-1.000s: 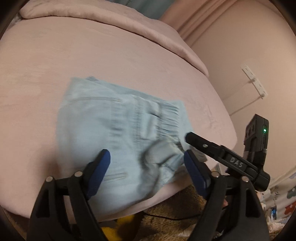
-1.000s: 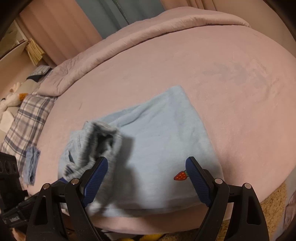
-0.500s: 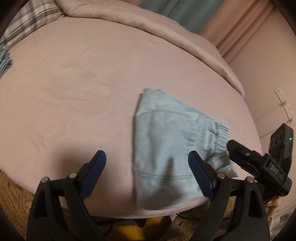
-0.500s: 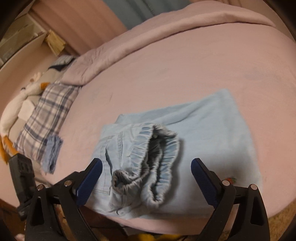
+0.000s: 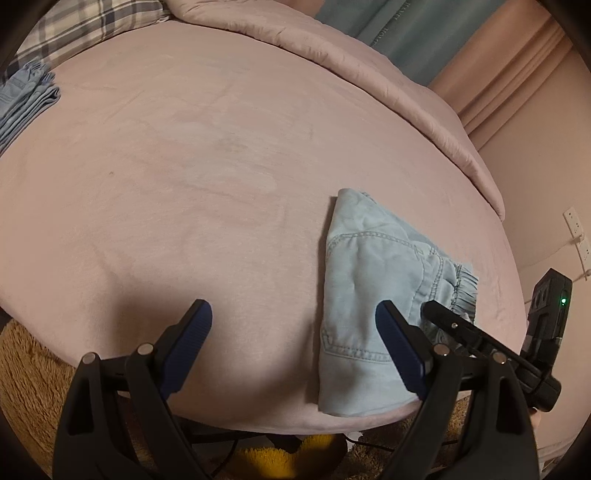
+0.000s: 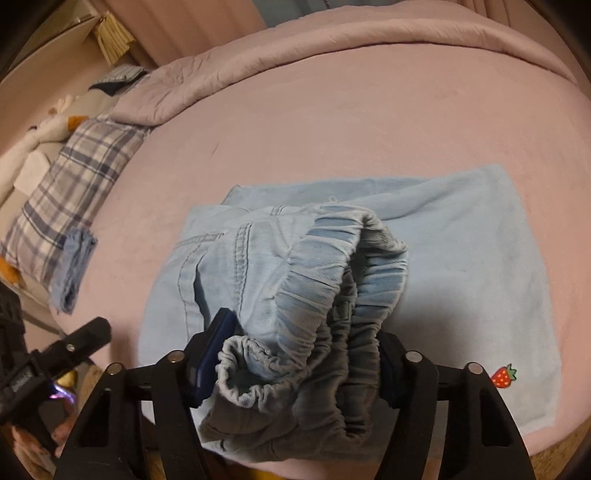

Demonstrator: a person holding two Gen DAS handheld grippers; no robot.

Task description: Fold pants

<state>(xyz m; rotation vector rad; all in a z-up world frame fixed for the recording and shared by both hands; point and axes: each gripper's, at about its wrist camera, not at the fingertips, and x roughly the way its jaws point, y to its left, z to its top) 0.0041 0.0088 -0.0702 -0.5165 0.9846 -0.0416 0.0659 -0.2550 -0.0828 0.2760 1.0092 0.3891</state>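
The right tool (image 6: 295, 354) has just been closing its jaws, and the gathered elastic waistband (image 6: 332, 295) of the light blue pants (image 6: 258, 266) now sits bunched between the blue pads, which press into it from both sides; half a second ago the same jaws stood wide with the waistband loose ahead of them. Beyond that tool the pants lie folded on the pink bed (image 6: 369, 122), a small strawberry patch (image 6: 503, 376) off to its right on the cloth. The left tool (image 5: 295, 332) is spread wide and holds nothing, with bare bed between its pads; the pants have slid from straight ahead of it to its right side, just past the right pad. Further out to its left lie a folded blue garment (image 5: 26, 96) and a plaid pillow (image 5: 85, 26).
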